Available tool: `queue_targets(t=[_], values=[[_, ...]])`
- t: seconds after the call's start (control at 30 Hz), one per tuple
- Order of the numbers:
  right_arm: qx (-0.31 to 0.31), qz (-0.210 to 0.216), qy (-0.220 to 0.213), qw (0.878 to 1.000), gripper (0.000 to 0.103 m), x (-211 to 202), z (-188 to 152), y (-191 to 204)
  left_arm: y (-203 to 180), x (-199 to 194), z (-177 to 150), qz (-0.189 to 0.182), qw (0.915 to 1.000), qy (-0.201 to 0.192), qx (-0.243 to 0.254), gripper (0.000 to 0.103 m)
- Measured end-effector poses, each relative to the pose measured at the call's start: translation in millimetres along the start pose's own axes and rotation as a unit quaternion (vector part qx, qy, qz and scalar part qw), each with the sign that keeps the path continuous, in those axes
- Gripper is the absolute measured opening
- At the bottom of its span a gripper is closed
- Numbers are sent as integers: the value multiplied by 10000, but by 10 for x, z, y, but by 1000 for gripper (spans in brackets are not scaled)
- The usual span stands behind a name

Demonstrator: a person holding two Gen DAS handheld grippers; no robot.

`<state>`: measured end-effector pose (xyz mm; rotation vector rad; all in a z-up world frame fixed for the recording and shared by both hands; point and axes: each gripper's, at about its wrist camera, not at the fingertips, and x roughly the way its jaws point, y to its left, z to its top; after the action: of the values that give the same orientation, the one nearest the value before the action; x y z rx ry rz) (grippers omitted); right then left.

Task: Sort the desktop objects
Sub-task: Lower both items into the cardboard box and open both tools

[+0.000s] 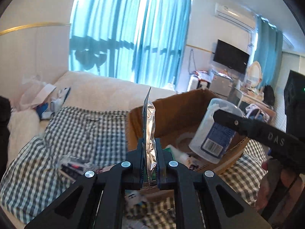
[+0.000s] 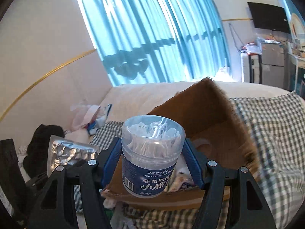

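Where jaws pinch it, foil packet (image 1: 150, 133) bottom edge hidden.

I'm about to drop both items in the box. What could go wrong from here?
The foil packet is pinched only at its lower edge by the left gripper, so it might flop or slide out. The dental floss jar sits tilted in the right gripper; it may slip and miss the cardboard box.

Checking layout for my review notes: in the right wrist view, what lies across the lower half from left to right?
Black garment → foil pouch → dental floss jar in the right gripper → cardboard box → checked cloth.
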<state>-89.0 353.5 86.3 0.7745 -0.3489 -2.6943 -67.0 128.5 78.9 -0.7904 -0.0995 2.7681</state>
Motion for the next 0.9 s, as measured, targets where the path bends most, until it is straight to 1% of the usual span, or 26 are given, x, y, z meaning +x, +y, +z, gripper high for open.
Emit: queue_targets(t=[0.1,0.2,0.3,0.37,0.47,0.53,0.6,0.73,0.8,0.83,0.87,0.9], values=[[-40,-81,-78,9999,65,-38,97,-58,-94,103,44,-70,9999,33,76,9],[-13,-38,-178,9998,65,-57,193,-79,-133,208,78,-212,9997,110,-29,9],[-216,-216,-247,9992,64,7,248,-22,-192,331,112,-266,9995,188,-32,9],[-335,-312,-288,9985,64,47,254,-10,-257,427,121,-241,9994,248,72,9],[-321,-340,-245,9986,64,166,242,-80,-355,628,142,-242,9989,324,224,9],[-320,-439,-205,9983,64,228,225,-156,-401,737,138,-277,9985,393,252,9],[-328,-512,-203,9979,64,249,215,-256,-465,902,124,-358,9977,515,263,9],[-272,-612,-285,9973,64,253,221,-364,-566,1095,73,-473,9964,636,287,9],[-210,-530,-348,9978,65,233,238,-374,-611,1164,37,-561,9956,693,274,9],[-156,-501,-412,9978,69,219,249,-377,-611,1182,28,-569,9954,714,277,9],[-112,-490,-476,9976,82,200,261,-379,-634,1203,26,-560,9954,731,281,12],[-82,-503,-561,9971,88,165,272,-380,-643,1219,13,-530,9952,772,299,15]])
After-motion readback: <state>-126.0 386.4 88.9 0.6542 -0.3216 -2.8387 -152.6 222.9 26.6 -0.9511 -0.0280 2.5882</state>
